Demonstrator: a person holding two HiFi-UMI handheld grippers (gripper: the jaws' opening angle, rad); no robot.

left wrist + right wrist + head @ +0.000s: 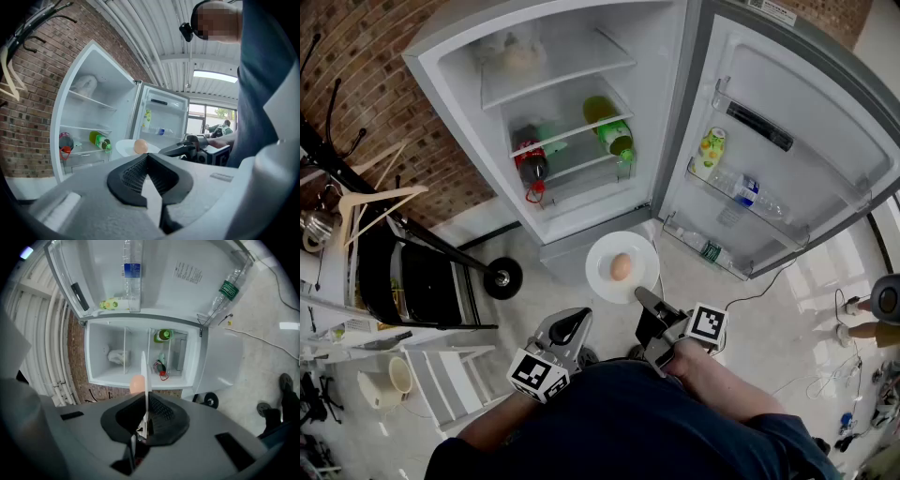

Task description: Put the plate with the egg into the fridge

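- Head view shows your right tongs [642, 295] clamped on the near rim of the white plate [602, 272]. The egg [621, 266] lies loose in the middle of the plate, just ahead of the tips.
- Right gripper view shows the plate edge-on between the jaws, so you hold only a thin rim. Keep the grip firm and the plate level; I judge that a small tilt would let the egg roll off.
- Your left tongs [572, 321] hang to the left of the right tongs. Their jaws are together with nothing between them, and they are apart from the plate.
- The fridge [459, 103] stands open straight ahead of the right tongs. The plate is not yet inside it.
- A green bottle [611, 131] and a dark bottle [531, 169] lie on a shelf ahead, and a pale bag [517, 56] sits on the top shelf.
- The middle shelf [558, 131] between them looks bare, so I think it is the best place.
- Push forward slowly and without jerks, and let the plate rest flat on the shelf before you loosen the jaws.
- If the plate sags, you could bring the left tongs under its left rim.
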